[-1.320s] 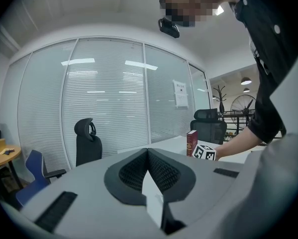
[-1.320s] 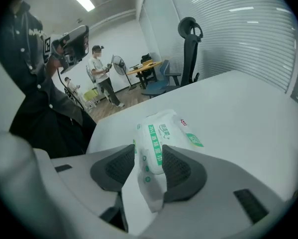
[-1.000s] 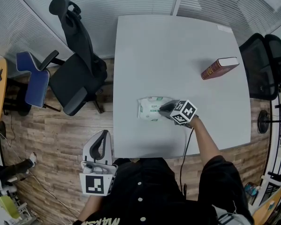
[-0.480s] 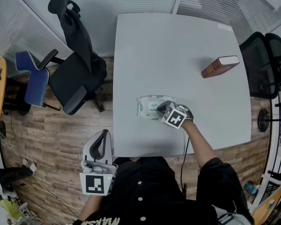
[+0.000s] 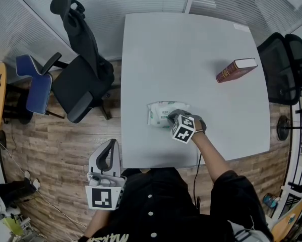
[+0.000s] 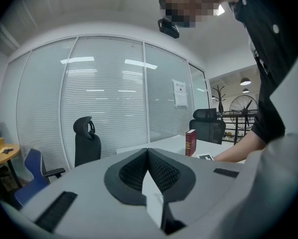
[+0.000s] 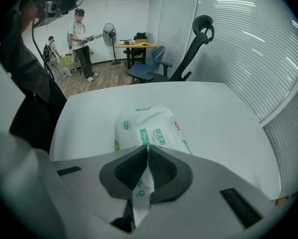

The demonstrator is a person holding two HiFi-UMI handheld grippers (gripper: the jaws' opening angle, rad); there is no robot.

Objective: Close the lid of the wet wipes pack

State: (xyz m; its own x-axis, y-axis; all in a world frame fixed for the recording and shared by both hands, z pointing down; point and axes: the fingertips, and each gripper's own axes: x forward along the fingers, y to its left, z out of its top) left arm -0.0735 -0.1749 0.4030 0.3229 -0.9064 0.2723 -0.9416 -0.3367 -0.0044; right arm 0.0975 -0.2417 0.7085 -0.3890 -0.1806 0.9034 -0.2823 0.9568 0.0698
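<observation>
The wet wipes pack (image 5: 160, 114), white with green print, lies near the front of the white table (image 5: 191, 44). My right gripper (image 5: 172, 118) points steeply down at the pack's right end. In the right gripper view its jaws (image 7: 147, 151) are shut, with a thin white-and-green flap (image 7: 140, 195) of the pack (image 7: 149, 126) pinched between them. My left gripper (image 5: 110, 146) is held off the table's front left corner, away from the pack. Its jaws (image 6: 148, 152) meet at the tips with nothing in them.
A dark red book (image 5: 235, 71) lies at the table's right side, also in the left gripper view (image 6: 190, 142). A black office chair (image 5: 80, 79) and a blue chair (image 5: 37, 87) stand left of the table. Another black chair (image 5: 284, 69) stands at the right.
My right gripper has shifted left over the pack's right end and tipped steeper, its marker cube swinging nearer to me. The left gripper has stayed put.
</observation>
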